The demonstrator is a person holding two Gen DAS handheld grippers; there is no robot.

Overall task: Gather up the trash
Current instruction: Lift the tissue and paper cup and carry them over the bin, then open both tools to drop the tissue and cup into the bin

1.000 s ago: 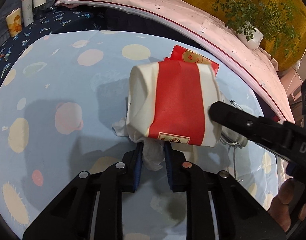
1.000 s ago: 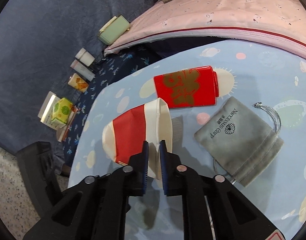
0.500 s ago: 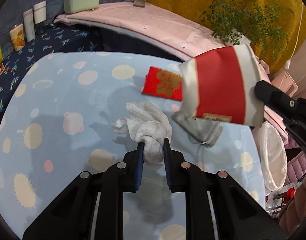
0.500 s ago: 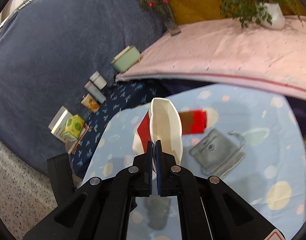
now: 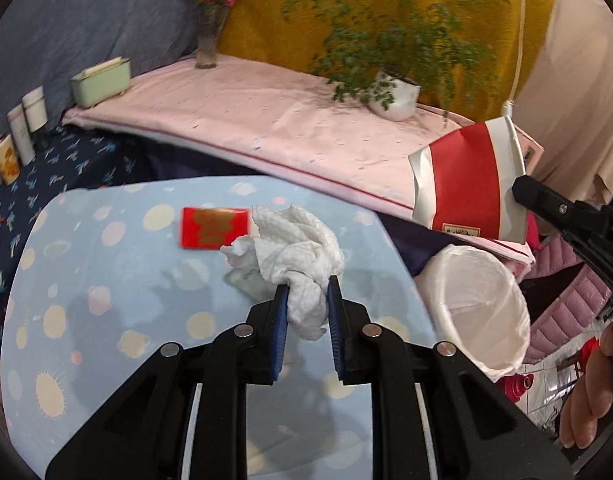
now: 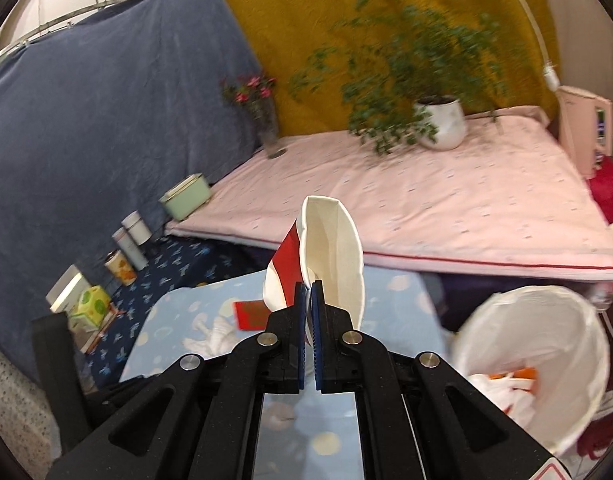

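Above spotted tablecloth (image 5: 106,280) — left tongs (image 5: 304,300) pinch crumpled tissue (image 5: 298,252), right tongs (image 6: 308,300) clamp flattened cup (image 6: 334,248).

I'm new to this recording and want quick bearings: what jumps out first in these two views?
Both grippers carry trash. The left gripper pinches a crumpled white tissue above the dotted blue table, and the right gripper is shut on the rim of a crushed red-and-white paper cup. To the right of the table stands a white-lined bin with scraps already inside, and a red envelope lies on the table.
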